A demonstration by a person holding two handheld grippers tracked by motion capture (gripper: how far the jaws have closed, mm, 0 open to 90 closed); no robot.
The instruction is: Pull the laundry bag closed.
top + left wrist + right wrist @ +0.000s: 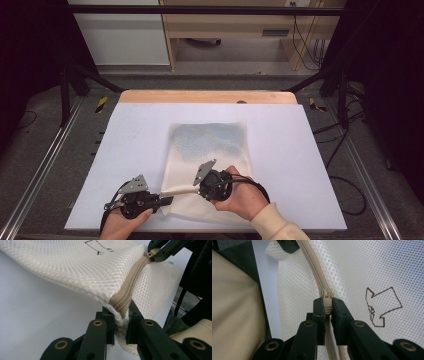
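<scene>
Mesh laundry bag [210,150] flat on white surface [140,145], left gripper [121,326] fingers clamped on zipper [132,277] end corner, right gripper [327,308] fingers pinching the zipper pull [325,296], zipper axis running straight between them, so right hand drives.

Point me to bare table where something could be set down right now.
Free: the white table left of the mesh bag, the strip right of the bag out to the table's right edge, and the band behind the bag up to the wooden edge. Crowded: the near edge, where the left gripper and right gripper clamp the bag's zipper.
</scene>
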